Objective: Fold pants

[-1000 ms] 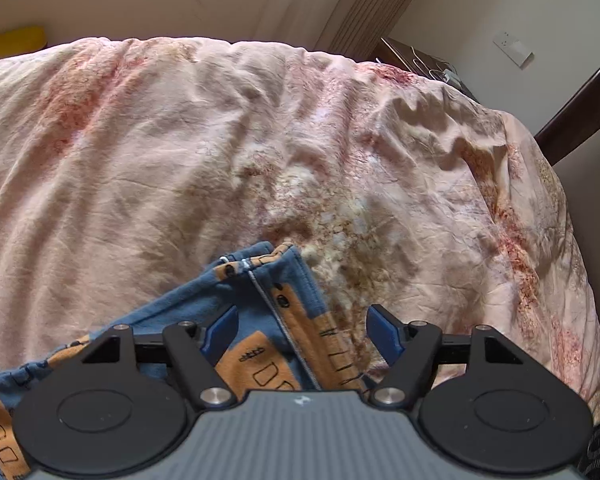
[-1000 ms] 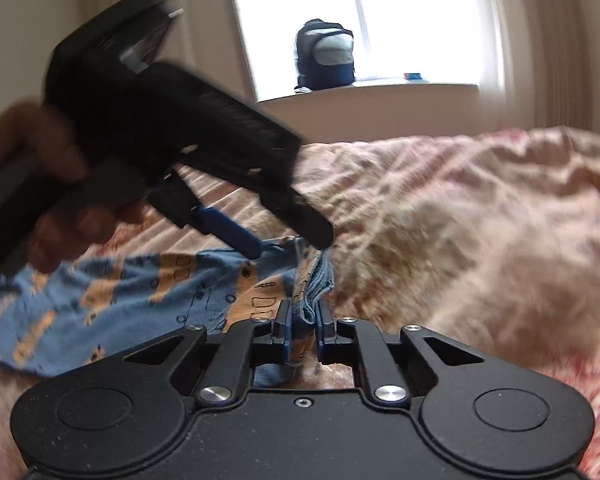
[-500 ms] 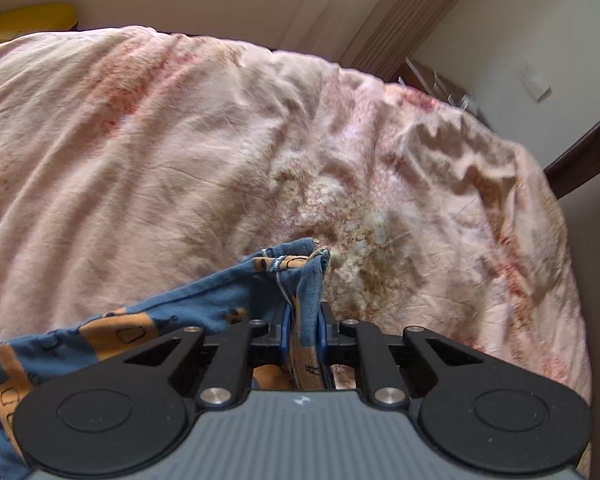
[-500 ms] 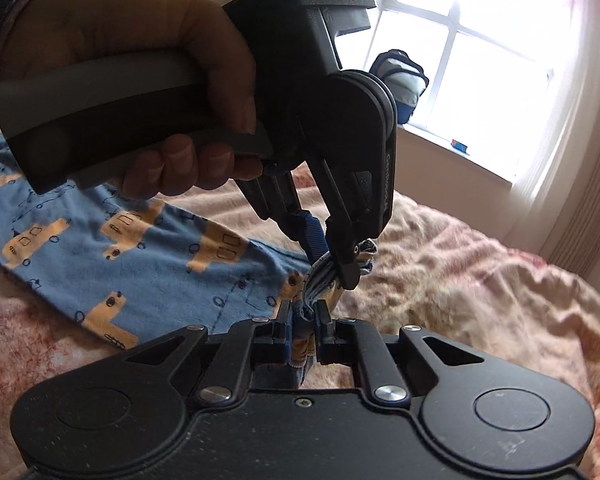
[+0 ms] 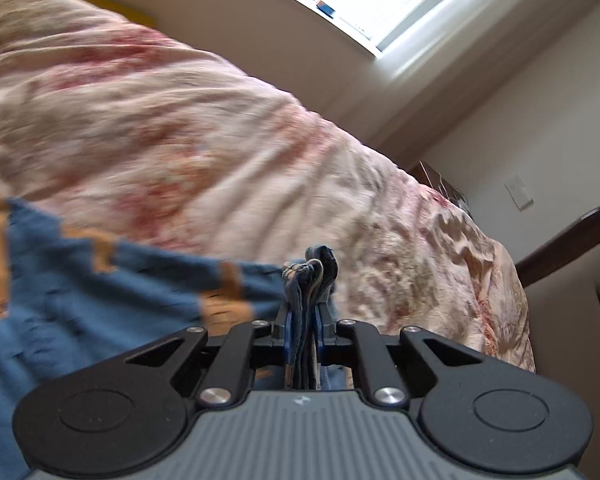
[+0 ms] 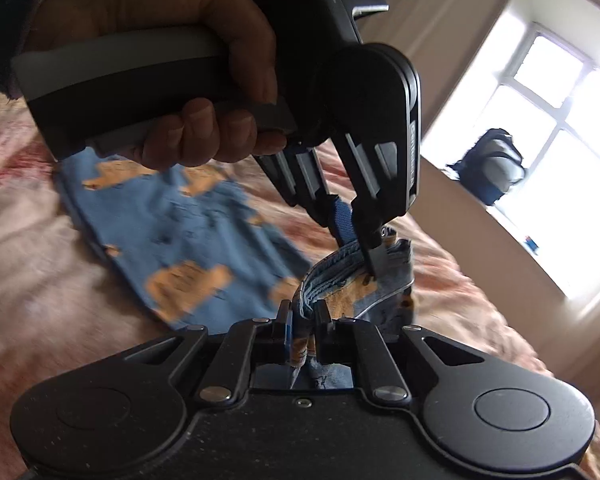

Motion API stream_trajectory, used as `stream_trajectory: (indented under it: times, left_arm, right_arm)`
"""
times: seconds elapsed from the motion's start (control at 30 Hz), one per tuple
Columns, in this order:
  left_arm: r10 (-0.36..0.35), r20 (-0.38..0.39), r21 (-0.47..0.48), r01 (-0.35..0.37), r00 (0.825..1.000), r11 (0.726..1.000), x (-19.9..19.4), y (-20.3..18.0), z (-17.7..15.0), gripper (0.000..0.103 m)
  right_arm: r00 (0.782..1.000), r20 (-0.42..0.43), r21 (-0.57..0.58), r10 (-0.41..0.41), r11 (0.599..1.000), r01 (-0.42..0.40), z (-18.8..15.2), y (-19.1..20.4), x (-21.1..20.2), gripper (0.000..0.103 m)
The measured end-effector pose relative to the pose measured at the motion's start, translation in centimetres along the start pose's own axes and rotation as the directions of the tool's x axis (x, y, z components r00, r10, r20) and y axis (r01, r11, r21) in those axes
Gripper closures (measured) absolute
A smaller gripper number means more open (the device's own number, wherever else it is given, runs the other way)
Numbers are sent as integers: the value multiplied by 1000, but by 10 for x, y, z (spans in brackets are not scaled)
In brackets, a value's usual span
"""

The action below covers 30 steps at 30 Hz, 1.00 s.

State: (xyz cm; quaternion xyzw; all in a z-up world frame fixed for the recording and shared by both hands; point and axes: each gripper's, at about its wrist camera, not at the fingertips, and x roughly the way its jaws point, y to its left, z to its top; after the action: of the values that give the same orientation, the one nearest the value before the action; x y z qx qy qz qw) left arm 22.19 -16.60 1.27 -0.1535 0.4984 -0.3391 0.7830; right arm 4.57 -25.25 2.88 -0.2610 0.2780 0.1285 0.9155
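Now both grippers hold the blue pants (image 6: 188,248) with orange print. The left gripper (image 5: 303,320) has its jaws closed tight on a bunched edge of the cloth, which sticks out a little beyond the fingertips. The right gripper (image 6: 302,318) pinches the same edge just beside it. The rest of the pants spreads to the left over the pink bedcover (image 5: 180,120), blurred.

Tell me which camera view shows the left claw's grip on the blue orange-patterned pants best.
The right wrist view: it shows the left claw from outside, pinching the bunched edge of the blue orange-patterned cotton pants. The left wrist view shows only that claw's own fingers shut on a wad of fabric, the rest blurred.
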Motion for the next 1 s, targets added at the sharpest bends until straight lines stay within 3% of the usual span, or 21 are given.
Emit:
stream_trajectory:
  times: [0.13, 0.33, 0.5, 0.57, 0.63, 0.73, 1.0]
  left_arm:
    - [18, 21, -48, -17, 1000, 999, -17, 52, -15, 91]
    - [-50, 47, -124, 56, 998, 991, -12, 106, -35, 86]
    - [-98, 23, -116, 100, 995, 988, -3, 113, -32, 54]
    - [-120, 33, -134, 124, 992, 983, -4, 114, -32, 49]
    - [-123, 31, -152, 127, 992, 980, -3, 117, -33, 49]
    - [-86, 20, -152, 88, 996, 984, -2, 117, -33, 63]
    - [-22, 26, -80, 24, 999, 997, -2, 105, -35, 68]
  right_arm:
    - [998, -33, -5, 60, 998, -61, 21, 39, 12, 92]
    - [993, -96, -36, 67, 997, -71, 22, 78, 39, 92]
    - [996, -70, -73, 54, 996, -59, 20, 87, 42, 86]
    - [996, -73, -74, 58, 995, -64, 19, 88, 43, 85]
    - [995, -76, -66, 64, 995, -69, 19, 87, 45, 84]
    - [995, -82, -60, 64, 996, -69, 15, 82, 44, 82]
    - [993, -93, -41, 66, 997, -70, 11, 75, 50, 76]
